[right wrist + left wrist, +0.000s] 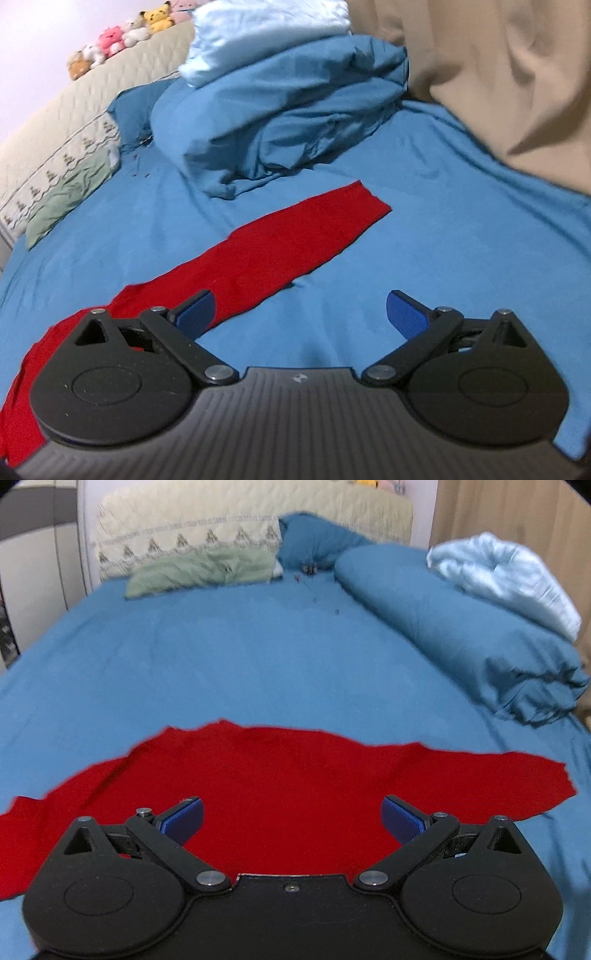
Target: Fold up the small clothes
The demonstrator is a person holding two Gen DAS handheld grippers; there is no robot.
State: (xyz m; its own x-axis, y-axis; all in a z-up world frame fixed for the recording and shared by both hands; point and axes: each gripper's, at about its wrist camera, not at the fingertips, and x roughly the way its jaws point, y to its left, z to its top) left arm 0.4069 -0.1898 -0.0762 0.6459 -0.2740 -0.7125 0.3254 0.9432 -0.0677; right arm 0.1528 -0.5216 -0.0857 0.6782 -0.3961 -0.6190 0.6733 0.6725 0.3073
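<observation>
The bed (258, 646) fills both views, its blue sheet pulled mostly smooth. Along its right side a rolled blue duvet (461, 627) lies bunched, and a pale blue blanket (506, 576) sits on top of it. At the head, a cream patterned pillow (184, 535) leans against the headboard, a green pillow (199, 572) lies in front of it, and a blue pillow (314, 542) is just beside them. A beige curtain (498, 74) hangs at the bed's right edge in the right wrist view. No containers are visible.

The red garment (277, 786) lies spread flat on the sheet near the foot of the bed, sleeves out to both sides. One long sleeve (295, 240) stretches diagonally toward the duvet, its cuff stopping short of it.

The left gripper (291, 819) hovers over the middle of the garment, jaws wide apart, holding nothing. The right gripper (301, 314) hangs by the sleeve's lower edge, jaws also spread wide and empty; its left finger (195, 310) overlaps the red cloth, its right finger (406, 314) is over bare sheet.

A row of plush toys (122, 37) sits on top of the headboard.
</observation>
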